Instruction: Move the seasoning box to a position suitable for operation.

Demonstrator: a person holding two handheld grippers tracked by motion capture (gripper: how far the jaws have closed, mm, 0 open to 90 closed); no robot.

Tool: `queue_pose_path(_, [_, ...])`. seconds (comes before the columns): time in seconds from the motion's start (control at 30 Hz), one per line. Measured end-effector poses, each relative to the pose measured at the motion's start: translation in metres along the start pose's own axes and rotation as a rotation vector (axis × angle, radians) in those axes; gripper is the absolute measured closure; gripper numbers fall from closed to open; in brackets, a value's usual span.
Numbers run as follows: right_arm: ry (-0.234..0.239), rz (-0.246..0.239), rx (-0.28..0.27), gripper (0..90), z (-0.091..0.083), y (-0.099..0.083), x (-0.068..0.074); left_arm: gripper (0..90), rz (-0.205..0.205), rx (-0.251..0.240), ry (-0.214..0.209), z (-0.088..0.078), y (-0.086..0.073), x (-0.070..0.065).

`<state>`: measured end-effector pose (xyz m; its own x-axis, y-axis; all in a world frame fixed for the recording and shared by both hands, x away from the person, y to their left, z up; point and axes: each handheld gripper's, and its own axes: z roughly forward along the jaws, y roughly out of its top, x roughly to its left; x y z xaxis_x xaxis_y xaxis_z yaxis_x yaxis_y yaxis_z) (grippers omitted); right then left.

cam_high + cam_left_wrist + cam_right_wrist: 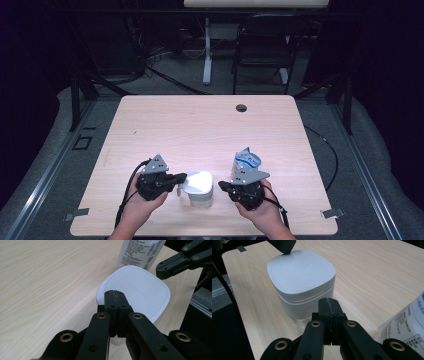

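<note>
A white box with a rounded square lid (200, 186) (142, 290) (299, 272) stands near the table's front edge, between my two grippers. My left gripper (183, 178) (114, 292) is shut with nothing in it; its tips (285, 246) lie over the lid's left edge. From the right, my right gripper (221, 186) (329, 300) points at the box's side wall, shut and empty, just short of it. A white and blue printed bottle (246, 161) (140, 252) (409, 325) stands right behind the right gripper (175, 263).
The light wooden table (200, 125) has a round cable hole (241, 107) at the back. Its front edge (200, 232) runs close under both hands. A chair (262, 50) and a desk leg (207, 50) stand on the floor beyond the table.
</note>
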<state>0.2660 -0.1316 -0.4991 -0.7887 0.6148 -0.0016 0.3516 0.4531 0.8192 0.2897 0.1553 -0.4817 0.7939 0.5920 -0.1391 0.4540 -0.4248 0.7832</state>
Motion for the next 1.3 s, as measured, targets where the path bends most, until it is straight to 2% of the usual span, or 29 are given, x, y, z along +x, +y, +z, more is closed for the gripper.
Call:
queue_pose_path(0.53, [0.030,-0.025,0.025,90.0,0.015,0.001,0.007,90.0,-0.009,-0.004,-0.002,0.000,-0.001,0.000])
queue_pose_path(1.3, [0.029,-0.022,0.022,90.0,0.015,0.001,0.008,90.0,-0.012,-0.007,0.004,0.000,-0.001,0.001])
